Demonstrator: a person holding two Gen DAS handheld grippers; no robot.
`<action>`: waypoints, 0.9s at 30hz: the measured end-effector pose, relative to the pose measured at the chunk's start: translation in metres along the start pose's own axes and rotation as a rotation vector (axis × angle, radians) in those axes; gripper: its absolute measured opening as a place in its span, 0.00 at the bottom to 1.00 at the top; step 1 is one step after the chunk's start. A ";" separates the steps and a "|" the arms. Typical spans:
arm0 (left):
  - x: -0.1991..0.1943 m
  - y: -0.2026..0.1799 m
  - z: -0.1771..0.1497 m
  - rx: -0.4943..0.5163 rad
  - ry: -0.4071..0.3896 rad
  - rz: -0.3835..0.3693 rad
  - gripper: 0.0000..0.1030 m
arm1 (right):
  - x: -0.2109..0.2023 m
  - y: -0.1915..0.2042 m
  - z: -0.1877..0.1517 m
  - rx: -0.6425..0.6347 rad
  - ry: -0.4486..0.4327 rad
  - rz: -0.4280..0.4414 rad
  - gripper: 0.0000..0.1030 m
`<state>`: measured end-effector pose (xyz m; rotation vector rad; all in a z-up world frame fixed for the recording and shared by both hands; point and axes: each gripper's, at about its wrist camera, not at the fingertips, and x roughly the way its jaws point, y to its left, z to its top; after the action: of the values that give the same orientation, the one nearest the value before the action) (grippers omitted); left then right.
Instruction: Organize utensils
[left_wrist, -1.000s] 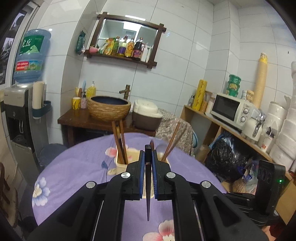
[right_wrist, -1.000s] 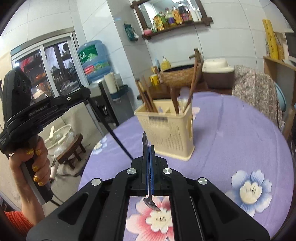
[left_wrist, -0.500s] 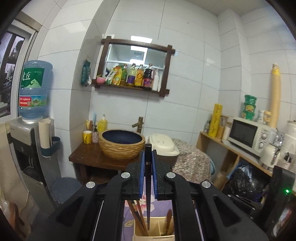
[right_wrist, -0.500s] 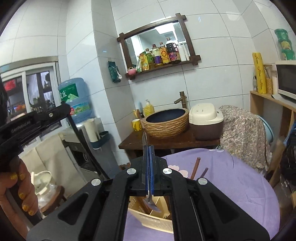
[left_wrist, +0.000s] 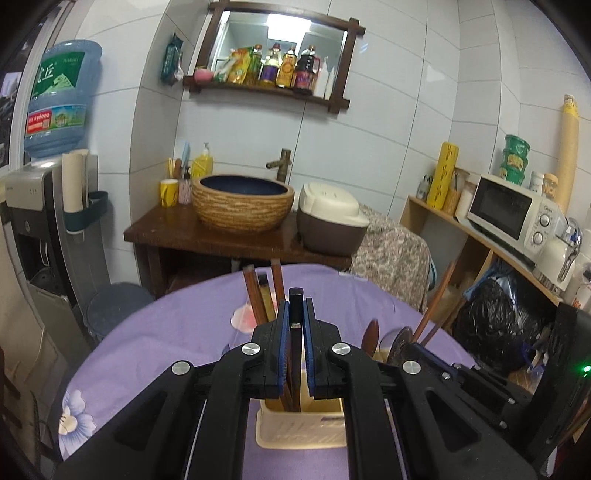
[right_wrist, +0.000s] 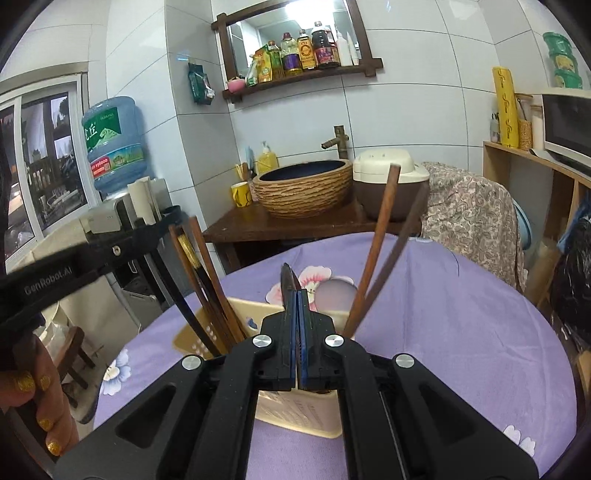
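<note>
So the left tongs (left_wrist: 295, 350) are pinched nearly shut on a dark chopstick (left_wrist: 295, 332), held roughly upright with its lower end already down inside the cream utensil caddy (left_wrist: 299, 432) sitting on the purple floral bench (left_wrist: 166, 339). The right tongs (right_wrist: 297, 332) are squeezed almost fully together on a thin metal utensil, probably a spoon (right_wrist: 289, 280), handle sticking up at 12 o'clock; its bowl end is hidden behind the tongs, so I can't say whether it's in the caddy yet or just hanging over it.

Both tongs are crowded over the same small caddy, and that's my main worry. In the left view the right tongs show up at about 4 o'clock, just beside the caddy, so the two could easily bump each other on the way down or out.

Second thing: the brown chopsticks (right_wrist: 207, 288) already in there lean out to about 10 o'clock in the right view, and another pair (right_wrist: 373, 251) leans toward 1 o'clock. Any of them could get snagged by the tongs and flicked out, or lever the whole caddy over, since it looks light and top-heavy with long sticks in it.

Also, if the spoon gets let go while it's above a divider wall, my guess is it lands across the rim and tips out onto the cloth. Same for the chopstick if it's released while tilted.
</note>
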<state>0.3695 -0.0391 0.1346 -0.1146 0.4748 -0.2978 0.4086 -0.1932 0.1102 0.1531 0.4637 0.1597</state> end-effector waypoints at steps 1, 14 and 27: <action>0.002 0.001 -0.003 0.003 0.004 0.001 0.08 | 0.002 -0.001 -0.004 -0.005 0.013 0.001 0.02; -0.058 0.009 -0.011 -0.012 -0.141 -0.010 0.60 | -0.041 0.004 -0.026 -0.077 -0.087 -0.005 0.54; -0.169 0.029 -0.119 0.004 -0.268 0.075 0.95 | -0.162 -0.010 -0.120 -0.092 -0.133 -0.038 0.94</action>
<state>0.1784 0.0357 0.0970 -0.1303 0.2122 -0.2056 0.2122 -0.2197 0.0728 0.0646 0.3264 0.1324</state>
